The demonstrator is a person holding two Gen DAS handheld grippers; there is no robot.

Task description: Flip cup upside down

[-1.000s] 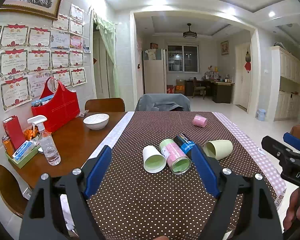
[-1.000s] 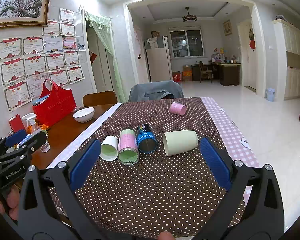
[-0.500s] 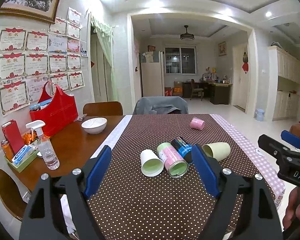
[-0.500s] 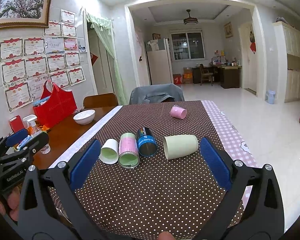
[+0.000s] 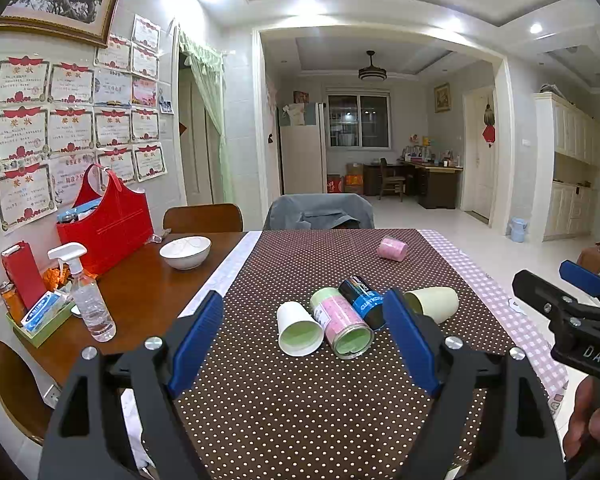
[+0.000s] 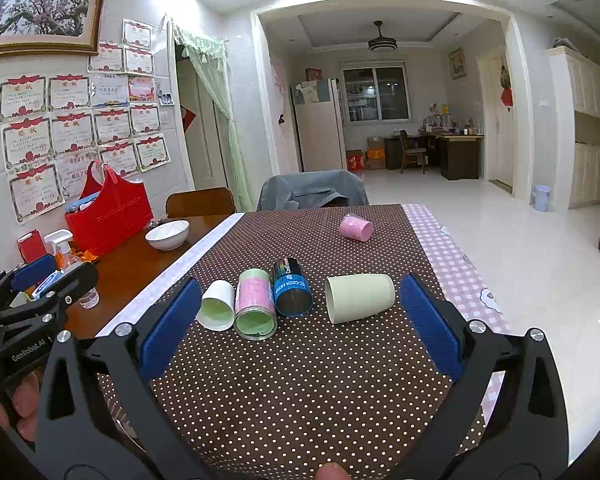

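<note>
Several cups lie on their sides on the brown dotted tablecloth (image 5: 300,400): a white cup (image 5: 298,330) (image 6: 218,306), a pink-and-green cup (image 5: 342,328) (image 6: 255,304), a blue-and-black cup (image 5: 362,300) (image 6: 292,288), a pale green cup (image 5: 434,302) (image 6: 358,297) and a small pink cup (image 5: 392,249) (image 6: 355,228) farther back. My left gripper (image 5: 306,338) is open and empty, hovering short of the white and pink-and-green cups. My right gripper (image 6: 300,318) is open and empty, short of the row of cups.
On the wooden table part at the left stand a white bowl (image 5: 185,252), a spray bottle (image 5: 92,304), a red bag (image 5: 108,220) and a small tray of items (image 5: 40,316). Chairs (image 5: 320,210) stand at the far edge. The table's right edge drops to the floor.
Both grippers have tilted or risen slightly, so the cups sit a little lower in both views. Both stay open. The cups have not moved.
</note>
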